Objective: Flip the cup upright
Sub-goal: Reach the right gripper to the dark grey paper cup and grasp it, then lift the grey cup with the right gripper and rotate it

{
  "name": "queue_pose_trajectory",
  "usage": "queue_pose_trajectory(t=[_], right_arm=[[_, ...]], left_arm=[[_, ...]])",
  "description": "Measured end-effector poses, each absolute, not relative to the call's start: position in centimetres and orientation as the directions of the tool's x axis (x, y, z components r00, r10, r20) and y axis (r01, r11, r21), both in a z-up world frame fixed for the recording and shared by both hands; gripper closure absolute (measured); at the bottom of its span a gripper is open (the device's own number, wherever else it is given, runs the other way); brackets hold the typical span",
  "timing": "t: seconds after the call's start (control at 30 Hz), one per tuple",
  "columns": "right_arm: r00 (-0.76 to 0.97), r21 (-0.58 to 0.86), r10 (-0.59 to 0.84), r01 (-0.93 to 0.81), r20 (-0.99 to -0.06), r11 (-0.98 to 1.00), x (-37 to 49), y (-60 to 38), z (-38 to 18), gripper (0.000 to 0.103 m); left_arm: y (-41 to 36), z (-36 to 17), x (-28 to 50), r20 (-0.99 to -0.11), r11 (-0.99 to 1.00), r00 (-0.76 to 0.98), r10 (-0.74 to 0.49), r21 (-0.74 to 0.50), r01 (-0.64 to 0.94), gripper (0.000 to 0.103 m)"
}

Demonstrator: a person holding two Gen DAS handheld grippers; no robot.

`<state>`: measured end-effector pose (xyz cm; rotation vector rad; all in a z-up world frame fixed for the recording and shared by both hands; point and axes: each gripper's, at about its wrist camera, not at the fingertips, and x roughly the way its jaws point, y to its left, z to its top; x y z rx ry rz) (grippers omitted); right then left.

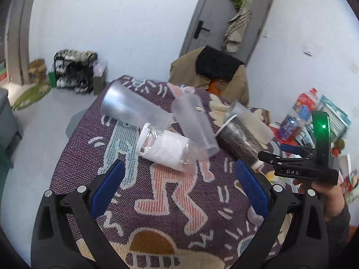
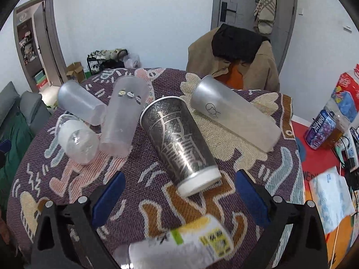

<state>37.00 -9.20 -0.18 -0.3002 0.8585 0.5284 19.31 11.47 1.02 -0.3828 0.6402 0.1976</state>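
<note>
Several cups lie on their sides on a patterned purple tablecloth (image 1: 157, 201). In the left wrist view my open, empty left gripper (image 1: 179, 183) hovers just short of a clear cup with a white label (image 1: 166, 149). Behind it lie two frosted cups (image 1: 132, 108) (image 1: 194, 123) and a dark patterned cup (image 1: 240, 141). In the right wrist view my open, empty right gripper (image 2: 179, 192) faces the dark patterned cup (image 2: 179, 143), base toward me. A labelled cup (image 2: 181, 244) lies under the gripper. The right gripper also shows in the left view (image 1: 300, 161).
A chair draped with a tan coat (image 2: 235, 62) stands behind the table. Bottles, a can and packets (image 2: 325, 125) crowd a red surface at right. A shoe rack (image 1: 74, 71) and boxes stand by the far wall. More frosted cups (image 2: 233, 112) (image 2: 123, 112) lie across the cloth.
</note>
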Motion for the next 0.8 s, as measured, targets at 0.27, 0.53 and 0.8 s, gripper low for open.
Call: queue_pose_trajectory(t=[0.27,0.53,0.8], right_arm=[[0.498,-0.1,0.237,-0.56,-0.834,0.822,41.1,-5.8,-2.1,0.008],[0.471,-0.177,0.143,-0.571,-0.871,0.802,43.3,-3.4,-4.3,0.015],[0.499,-0.189,0.164,-0.582,-0.851,0.791,41.6,-4.0,-2.8,0.03]], left_arm=[[12.8,-1.7,23.1,-0.684,0.868,0.728,0.048,-0.333,-0.37,0.005],[12.9,-3.3,23.6,-0.703,0.844,0.711,0.036,-0.359,-0.398,0.005],[12.5,-2.3,22.1,-0.692,0.851,0.72,0.048,-0.349,-0.392,0.005]])
